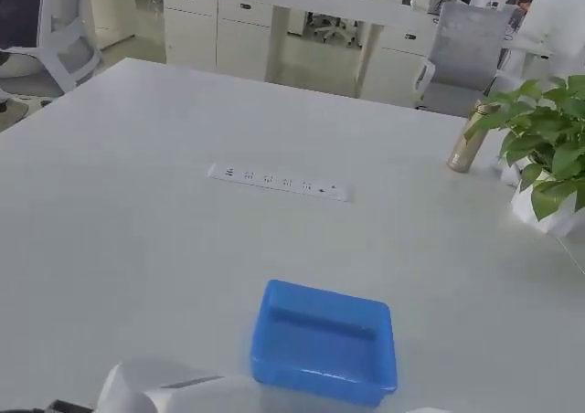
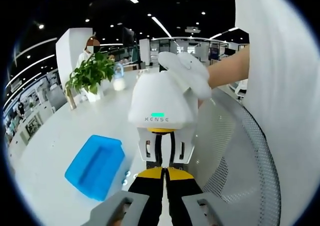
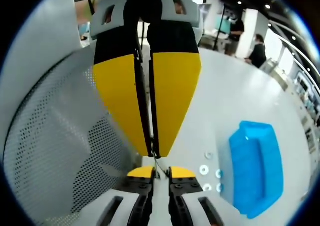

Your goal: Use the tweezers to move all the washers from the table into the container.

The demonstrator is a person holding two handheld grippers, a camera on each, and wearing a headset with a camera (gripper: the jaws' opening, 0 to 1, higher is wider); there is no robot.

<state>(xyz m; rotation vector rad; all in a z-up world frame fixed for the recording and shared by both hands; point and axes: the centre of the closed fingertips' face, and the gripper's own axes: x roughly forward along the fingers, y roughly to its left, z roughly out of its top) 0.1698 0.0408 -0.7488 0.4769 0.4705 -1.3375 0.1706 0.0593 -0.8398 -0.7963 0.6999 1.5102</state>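
left gripper [image 3: 152, 153]: reaches in from the top of the right gripper view. broad flat yellow pads on black fingers, jaws pressed together down to a hairline slit, so clenched. right gripper [image 3: 161, 172]: bottom centre of the same view, grey slotted fingers with small yellow tips standing close, narrow gap between. a thin metal sliver [image 3: 157, 164] sits in that gap, right under the left tips. it's too small to confirm as the tweezers, and i can't tell whether the right jaws actually clamp it. the two grippers meet tip to tip. in the left gripper view the right gripper's smooth white moulded housing with a green light is at centre, held by a white gloved hand [image 2: 187, 71]. small flat silvery ring washers [image 3: 204, 170]: loose on the matte white table [image 3: 225, 96], lower right of the right gripper view, just beside the long wall of the blue rectangular plastic container [image 3: 252, 166], outside it. head view: same container at lower centre, glossy, rounded corners; long white power strip [image 1: 277, 182] mid-frame, gold metal bottle [image 1: 468, 139] and leafy green potted plant [image 1: 544, 130] at the right edge. grey perforated mesh chair back [image 3: 60, 151] on the left of the right gripper view.
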